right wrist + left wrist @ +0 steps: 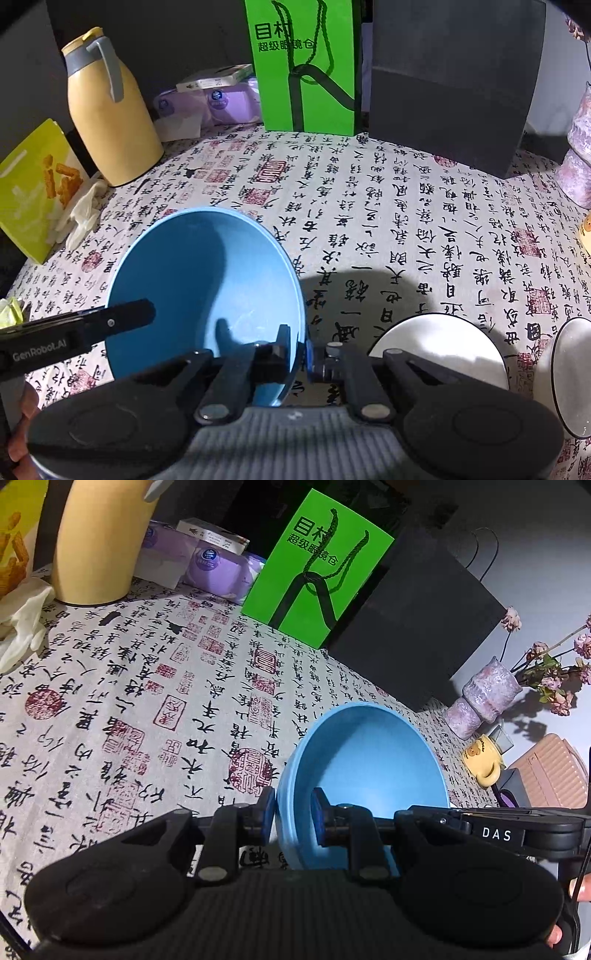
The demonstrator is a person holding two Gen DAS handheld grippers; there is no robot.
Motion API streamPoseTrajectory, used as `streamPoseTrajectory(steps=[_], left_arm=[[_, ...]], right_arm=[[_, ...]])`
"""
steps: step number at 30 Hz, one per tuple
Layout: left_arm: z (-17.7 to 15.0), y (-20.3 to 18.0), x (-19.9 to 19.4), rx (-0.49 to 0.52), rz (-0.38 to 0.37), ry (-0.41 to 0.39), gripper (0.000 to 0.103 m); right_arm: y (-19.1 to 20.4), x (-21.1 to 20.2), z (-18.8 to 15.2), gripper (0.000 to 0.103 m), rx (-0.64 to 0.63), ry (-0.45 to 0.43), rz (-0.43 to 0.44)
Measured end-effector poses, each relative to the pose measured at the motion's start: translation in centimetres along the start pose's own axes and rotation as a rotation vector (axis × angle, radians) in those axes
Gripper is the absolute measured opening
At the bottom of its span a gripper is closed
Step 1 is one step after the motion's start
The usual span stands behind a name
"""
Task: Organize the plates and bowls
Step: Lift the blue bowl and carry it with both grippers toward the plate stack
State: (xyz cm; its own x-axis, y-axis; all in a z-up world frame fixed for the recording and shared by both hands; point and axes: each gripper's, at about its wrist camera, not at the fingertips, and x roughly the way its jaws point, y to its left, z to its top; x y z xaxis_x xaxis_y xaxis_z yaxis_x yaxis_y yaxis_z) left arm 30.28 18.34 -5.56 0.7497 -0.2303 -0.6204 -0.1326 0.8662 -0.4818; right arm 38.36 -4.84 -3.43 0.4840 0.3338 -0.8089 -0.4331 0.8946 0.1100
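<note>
A light blue bowl (362, 760) is held tilted just above the calligraphy tablecloth (129, 701). My left gripper (293, 810) is shut on its near left wall, one pad outside and one inside. In the right wrist view the same blue bowl (207, 280) fills the left half, and my right gripper (301, 350) is shut on its right rim. The left gripper's finger (129, 317) reaches over the bowl's left edge there. Two white dishes lie to the right: one white dish (439, 343) beside the bowl, and another white dish (576, 373) at the frame edge.
Along the back stand a yellow jug (110, 110), purple tissue packs (221, 103), a green paper bag (306, 66) and a black bag (454, 81). A snack box (29, 192) lies at left. A pink vase (484, 698) and yellow mug (482, 758) stand at right.
</note>
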Motion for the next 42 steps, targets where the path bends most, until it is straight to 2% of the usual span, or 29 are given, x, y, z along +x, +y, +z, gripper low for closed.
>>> streamPoseTrajectory(steps=[27, 42], left_arm=[[-1.8, -0.1, -9.7, -0.007, 0.074, -0.109, 0.021], [-4.2, 2.2, -13.5, -0.039, 0.132, -0.115, 0.021]], right_arm=[[4.1, -4.8, -2.5, 0.008, -0.052, -0.060, 0.115], [7.3, -5.1, -5.3, 0.008, -0.081, -0.017, 0.171]])
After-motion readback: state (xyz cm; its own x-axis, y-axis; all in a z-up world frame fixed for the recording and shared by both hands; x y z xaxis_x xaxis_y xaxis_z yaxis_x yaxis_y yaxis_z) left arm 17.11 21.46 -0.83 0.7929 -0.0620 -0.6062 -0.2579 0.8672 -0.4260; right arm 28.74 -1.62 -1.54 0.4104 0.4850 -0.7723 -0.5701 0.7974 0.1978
